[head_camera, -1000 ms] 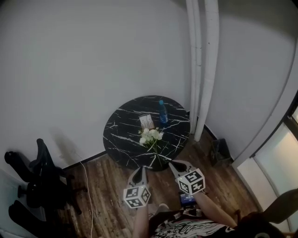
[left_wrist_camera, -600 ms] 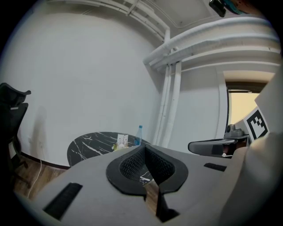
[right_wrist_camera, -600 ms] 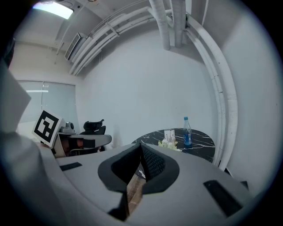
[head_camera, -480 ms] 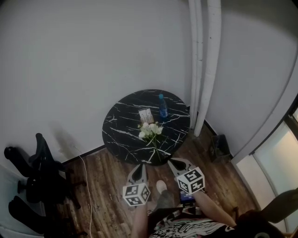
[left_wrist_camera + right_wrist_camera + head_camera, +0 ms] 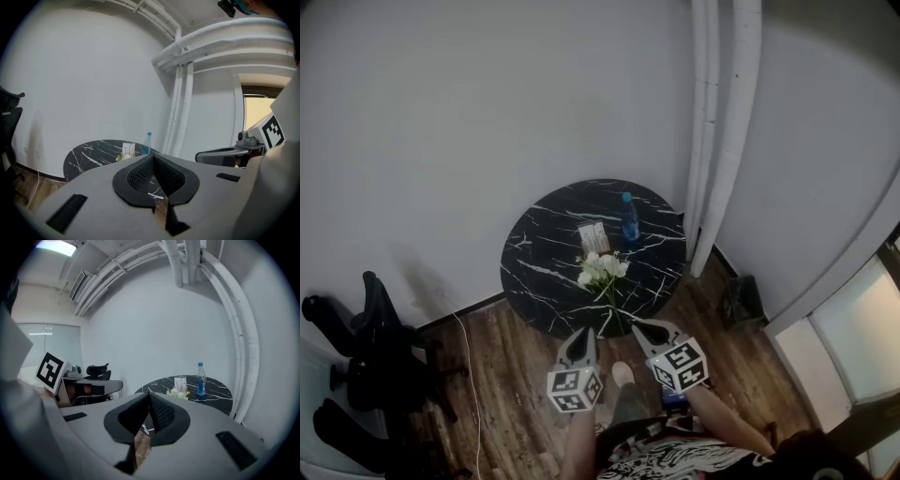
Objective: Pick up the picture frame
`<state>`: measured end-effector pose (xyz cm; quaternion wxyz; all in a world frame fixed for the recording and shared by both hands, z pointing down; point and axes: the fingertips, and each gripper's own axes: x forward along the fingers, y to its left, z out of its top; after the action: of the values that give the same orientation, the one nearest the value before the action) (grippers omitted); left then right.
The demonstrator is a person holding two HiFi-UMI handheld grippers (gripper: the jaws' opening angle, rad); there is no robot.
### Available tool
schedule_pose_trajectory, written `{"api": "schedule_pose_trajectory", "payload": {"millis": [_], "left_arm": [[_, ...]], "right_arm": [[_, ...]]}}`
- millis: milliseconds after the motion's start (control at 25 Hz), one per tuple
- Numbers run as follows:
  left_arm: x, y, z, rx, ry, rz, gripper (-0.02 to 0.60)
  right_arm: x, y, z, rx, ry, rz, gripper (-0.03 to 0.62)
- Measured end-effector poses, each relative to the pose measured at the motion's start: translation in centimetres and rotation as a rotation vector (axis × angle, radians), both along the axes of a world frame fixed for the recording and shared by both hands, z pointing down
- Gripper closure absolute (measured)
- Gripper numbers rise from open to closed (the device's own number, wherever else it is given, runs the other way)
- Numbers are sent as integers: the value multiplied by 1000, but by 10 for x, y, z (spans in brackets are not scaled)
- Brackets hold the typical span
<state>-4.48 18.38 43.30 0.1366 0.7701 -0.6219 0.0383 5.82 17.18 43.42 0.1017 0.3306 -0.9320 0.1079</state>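
Upright on a round black marble table (image 5: 520,281), a little beyond its middle: the picture frame (image 5: 593,237), small and pale, untouched. Just to the right of it, standing apart from it, a blue bottle (image 5: 629,220) with a blue cap. On the near side of the frame, a bunch of white flowers (image 5: 602,270), green stems running toward the table's near edge; lying loose or set in a vase, cannot tell. Left gripper (image 5: 585,332) held over the wooden floor (image 5: 511,394), just short of the table's near rim, pointing toward the table, fingers pressed together with nothing between them. Right gripper (image 5: 637,324) just to the right of the left one, tips at the near rim as seen from the head view, fingers likewise pressed together and empty. Both grippers well apart from the frame, with the flowers between them and it. From each gripper view, frame, flowers and bottle visible beyond the closed tips, the frame facing the near side. Behind the table, a plain white wall; at the table's far right, white pipes (image 5: 722,141) rising along the wall. On the floor to the right of the table, a dark box (image 5: 741,302). Far left, a black office chair (image 5: 356,366), and a thin pale cable (image 5: 470,375) trailing across the floor beside it.
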Motion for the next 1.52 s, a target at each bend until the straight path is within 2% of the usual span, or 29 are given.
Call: {"api": "schedule_pose_trajectory", "payload": {"millis": [240,520,800,1000,1320,1520], "left_arm": [[-18,-62,11,-20,17,-8,568],[-36,-142,18,-57,17,39,568],[-68,-214,14,-50,33,55,568],[-94,-250,24,-66,53,56,568],[-121,-284,39,-86,68,73,568],[-135,-297,39,-76,90,57,568]], "right_arm": [[-14,-55,13,-46,3,15,576],[-38,-127,21,-93,31,43,577],[-54,-199,19,-86,50,109,577],[-67,-232,30,-111,69,137,577],[-76,-273,30,-86,50,215,577],[-69,-275,29,-32,120,223,577]]}}
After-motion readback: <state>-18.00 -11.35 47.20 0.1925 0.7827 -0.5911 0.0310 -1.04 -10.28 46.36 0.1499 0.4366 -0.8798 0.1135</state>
